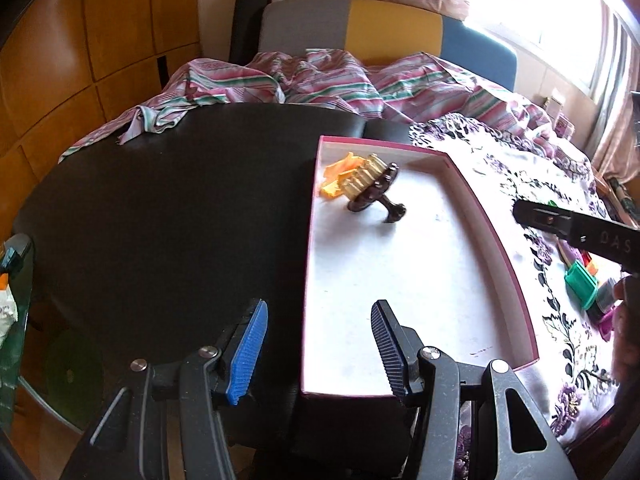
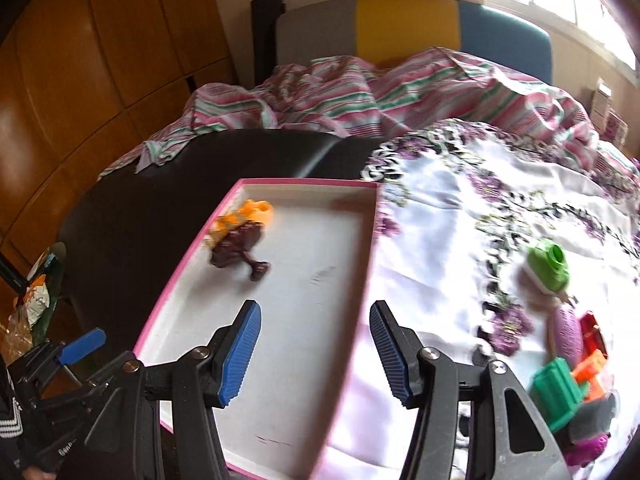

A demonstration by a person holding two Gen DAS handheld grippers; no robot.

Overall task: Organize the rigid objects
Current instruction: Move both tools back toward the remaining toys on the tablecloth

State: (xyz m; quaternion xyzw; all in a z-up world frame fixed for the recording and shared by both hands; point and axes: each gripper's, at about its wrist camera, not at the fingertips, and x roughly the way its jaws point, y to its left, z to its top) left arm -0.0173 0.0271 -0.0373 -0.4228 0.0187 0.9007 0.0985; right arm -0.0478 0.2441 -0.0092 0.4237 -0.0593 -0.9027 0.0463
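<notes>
A shallow pink-rimmed white box lies half on a black table, half on a floral cloth. Inside, at its far left corner, lie a dark brown piece, a tan ridged piece and an orange piece. My left gripper is open and empty over the box's near left edge. My right gripper is open and empty over the box's near right edge. Its body shows at the right in the left wrist view. Loose toys lie on the cloth: a green round one, a green block, red and orange pieces.
The black table spreads to the left. The floral cloth covers the right side. A bed with a striped sheet lies behind, wooden wardrobe doors at left. A bag hangs at the table's left edge.
</notes>
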